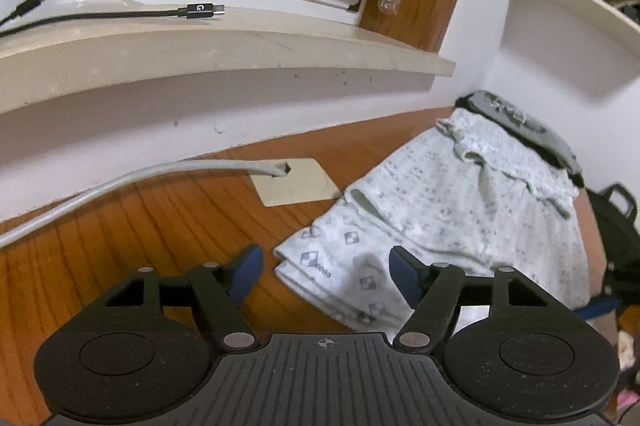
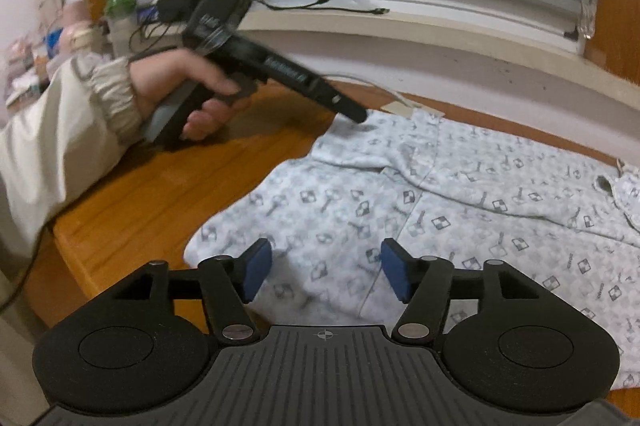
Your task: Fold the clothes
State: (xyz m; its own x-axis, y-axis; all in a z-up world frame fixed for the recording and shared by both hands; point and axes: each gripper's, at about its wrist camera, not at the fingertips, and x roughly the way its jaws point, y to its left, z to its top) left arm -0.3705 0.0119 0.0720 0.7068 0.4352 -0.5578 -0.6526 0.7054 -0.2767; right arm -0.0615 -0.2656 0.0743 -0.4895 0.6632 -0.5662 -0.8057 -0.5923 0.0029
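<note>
A white garment with a grey square print (image 2: pixel 460 209) lies spread on the wooden table (image 2: pixel 168 193). Its folded left edge (image 1: pixel 344 266) shows in the left wrist view, with a drawstring waistband (image 1: pixel 480 153) farther back. My left gripper (image 1: pixel 326 272) stands open just above that edge, its blue pads clear of the cloth. The left gripper is also seen from the side (image 2: pixel 352 111) over the garment's far left corner, held by a hand in a cream sleeve. My right gripper (image 2: pixel 326 266) is open above the near part of the garment, nothing pressed between its pads.
A window ledge (image 1: pixel 224 53) with black USB cables (image 1: pixel 200 11) runs behind the table. A grey cable (image 1: pixel 160 169) passes into a beige plate (image 1: pixel 296 185) on the table. A grey folded item (image 1: pixel 524 125) lies behind the garment. A black bag (image 1: pixel 616 226) stands right. Clutter (image 2: pixel 48 45) sits far left.
</note>
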